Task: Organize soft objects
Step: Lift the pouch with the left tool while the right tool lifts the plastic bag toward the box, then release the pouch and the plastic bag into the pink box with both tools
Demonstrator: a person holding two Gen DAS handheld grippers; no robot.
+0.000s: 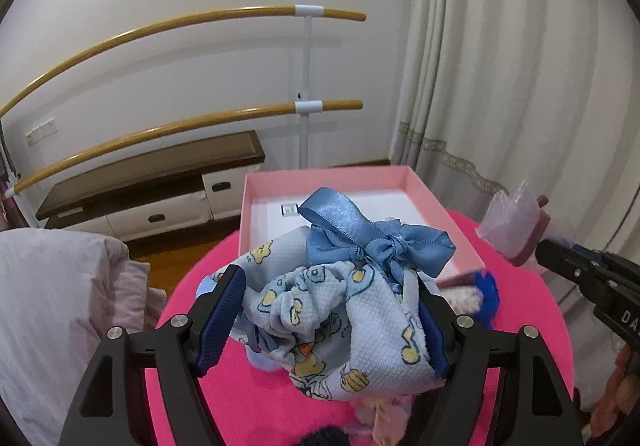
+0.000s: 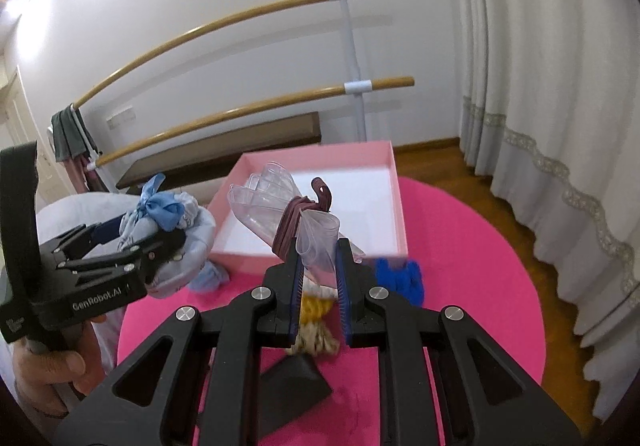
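Both grippers carried soft things toward the pink box (image 2: 394,182).

The left gripper (image 1: 332,320) pinched a blue printed cloth bundle (image 1: 320,310), the right gripper (image 2: 316,266) a clear plastic pouch (image 2: 280,206), both held just near of the box, likely for dropping in.

I see soft, even room light, a bright glare up left of my right gripper (image 2: 316,266), and bent, dark picture edges.

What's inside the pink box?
The pink box shows a bare white floor with one small silver sticker. The clear pouch in the right hand-held gripper and the blue bundle in the left hand-held gripper hide part of that floor.
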